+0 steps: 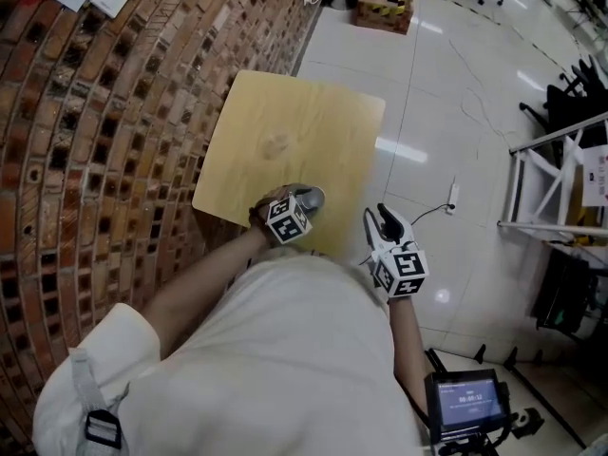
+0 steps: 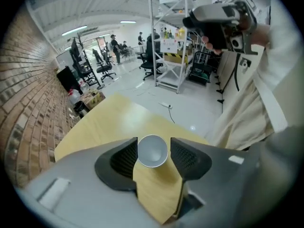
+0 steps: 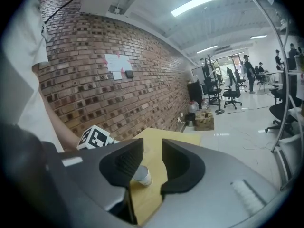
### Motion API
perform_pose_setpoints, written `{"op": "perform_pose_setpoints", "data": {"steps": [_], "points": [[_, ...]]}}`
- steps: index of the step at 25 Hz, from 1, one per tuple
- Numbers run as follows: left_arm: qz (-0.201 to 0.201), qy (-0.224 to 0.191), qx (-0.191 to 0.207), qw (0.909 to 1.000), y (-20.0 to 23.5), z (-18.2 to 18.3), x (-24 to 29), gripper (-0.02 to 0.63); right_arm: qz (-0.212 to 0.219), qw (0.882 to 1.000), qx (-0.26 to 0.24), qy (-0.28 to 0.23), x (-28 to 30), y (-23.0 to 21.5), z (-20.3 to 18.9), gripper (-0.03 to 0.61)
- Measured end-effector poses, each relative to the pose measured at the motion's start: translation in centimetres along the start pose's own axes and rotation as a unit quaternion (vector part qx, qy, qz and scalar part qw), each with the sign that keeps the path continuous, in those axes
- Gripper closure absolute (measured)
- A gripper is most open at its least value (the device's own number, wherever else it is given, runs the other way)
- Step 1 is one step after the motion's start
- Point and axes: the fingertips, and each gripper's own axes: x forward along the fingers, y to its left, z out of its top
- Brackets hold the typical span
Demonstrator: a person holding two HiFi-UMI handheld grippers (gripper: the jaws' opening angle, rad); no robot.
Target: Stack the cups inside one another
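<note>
The left gripper (image 2: 153, 147) held its jaws wide over the cup (image 3: 142, 175), leaving it free on the table (image 1: 285, 122), while the right gripper (image 3: 152, 150) idled nearby, open and empty

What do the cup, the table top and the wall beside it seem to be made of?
Cup: probably paper or thin plastic, white, matte; thin rim, smooth inside. Table top: wood or wood-look laminate, pale, slight sheen; faint grain. Wall: brick, rough, red-brown; mortar joints visible.
</note>
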Motion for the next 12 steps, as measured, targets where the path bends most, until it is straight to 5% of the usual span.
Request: {"op": "perform_pose_setpoints", "data": {"steps": [7,12], "points": [[0.053,-0.086,-0.153,0.983,4.8,-0.1,-5.7,0.379,0.027,0.999,-0.025,0.006,2.4,0.7,1.5,0.466],[0.099,-0.145,-0.279,0.9441,8.7,-0.8,-10.1,0.394,0.055,0.997,-0.051,0.011,4.0,1.0,3.3,0.466]]}}
